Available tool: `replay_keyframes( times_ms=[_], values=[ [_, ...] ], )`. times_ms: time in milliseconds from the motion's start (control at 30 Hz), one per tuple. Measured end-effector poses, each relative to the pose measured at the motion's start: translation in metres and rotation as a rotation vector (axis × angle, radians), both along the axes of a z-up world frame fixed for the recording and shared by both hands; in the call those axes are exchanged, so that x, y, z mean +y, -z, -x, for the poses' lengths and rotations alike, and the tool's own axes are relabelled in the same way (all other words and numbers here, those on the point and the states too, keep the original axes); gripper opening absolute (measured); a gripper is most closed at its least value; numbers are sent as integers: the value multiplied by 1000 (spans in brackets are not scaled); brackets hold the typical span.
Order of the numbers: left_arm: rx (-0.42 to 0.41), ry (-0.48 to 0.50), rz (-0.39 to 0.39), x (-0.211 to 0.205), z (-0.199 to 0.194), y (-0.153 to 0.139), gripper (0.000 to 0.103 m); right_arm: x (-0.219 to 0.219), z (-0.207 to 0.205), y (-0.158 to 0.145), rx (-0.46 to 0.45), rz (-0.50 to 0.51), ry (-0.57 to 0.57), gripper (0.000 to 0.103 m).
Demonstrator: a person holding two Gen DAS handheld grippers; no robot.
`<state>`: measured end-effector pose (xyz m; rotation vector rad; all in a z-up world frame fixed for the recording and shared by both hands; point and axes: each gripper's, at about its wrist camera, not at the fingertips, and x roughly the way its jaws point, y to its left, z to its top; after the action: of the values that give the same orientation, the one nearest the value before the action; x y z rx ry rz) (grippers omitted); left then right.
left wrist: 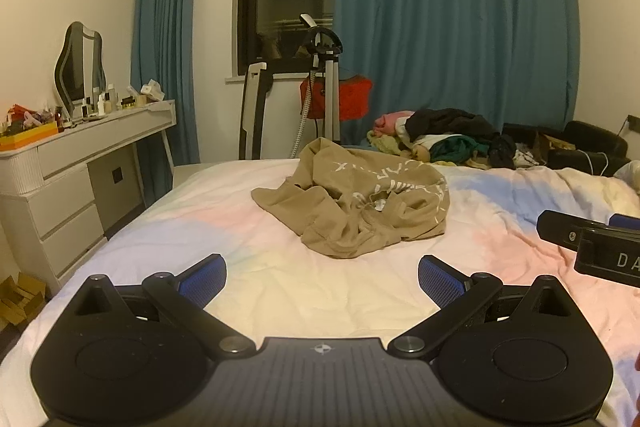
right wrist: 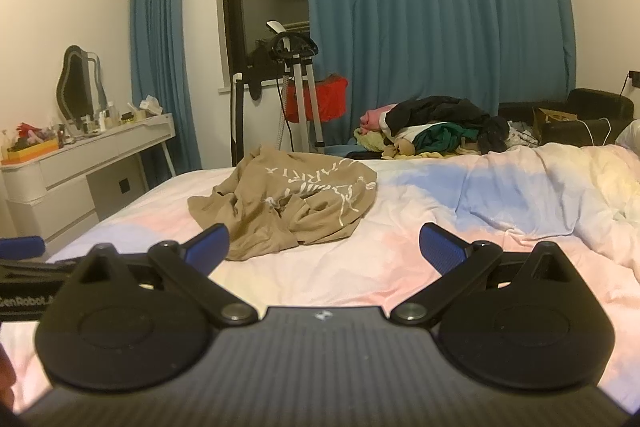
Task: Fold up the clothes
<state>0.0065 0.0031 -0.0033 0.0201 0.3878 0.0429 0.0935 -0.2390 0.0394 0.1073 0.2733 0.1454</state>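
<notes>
A crumpled tan garment with white lettering (left wrist: 360, 203) lies in a heap on the pastel bed cover (left wrist: 248, 227); it also shows in the right wrist view (right wrist: 288, 203). My left gripper (left wrist: 322, 279) is open and empty, held above the bed short of the garment. My right gripper (right wrist: 324, 251) is open and empty, just right of and short of the garment; its body shows at the right edge of the left wrist view (left wrist: 600, 247). The left gripper's blue finger shows at the left edge of the right wrist view (right wrist: 22, 247).
A pile of mixed clothes (left wrist: 452, 139) sits at the far side of the bed. A white dresser with a mirror and bottles (left wrist: 80, 155) stands to the left. A garment steamer stand (left wrist: 324, 87) and blue curtains (left wrist: 460, 27) are behind the bed.
</notes>
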Motion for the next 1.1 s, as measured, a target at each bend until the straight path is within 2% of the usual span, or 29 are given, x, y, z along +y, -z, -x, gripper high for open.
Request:
replay_keyframes(
  times_ms=[233,333,500,767,900,1100],
  values=[
    [2,-2,23,4,-1,0,103,-1,-3,0,-14,-25,16,103],
    [7,11,35,4,-1,0,103,0,-6,0,10,-7,15,103],
    [-13,10,-8,-4,1,1,103,-1,-7,0,40,-4,13,103],
    [25,22,-63,-17,-6,16,103,-9,-11,1,88,-37,30,103],
    [72,22,-81,-24,-28,24,103,-14,-15,2,111,-54,33,103],
    [114,27,-128,-36,-88,32,103,-27,-30,18,177,-78,44,103]
  ],
)
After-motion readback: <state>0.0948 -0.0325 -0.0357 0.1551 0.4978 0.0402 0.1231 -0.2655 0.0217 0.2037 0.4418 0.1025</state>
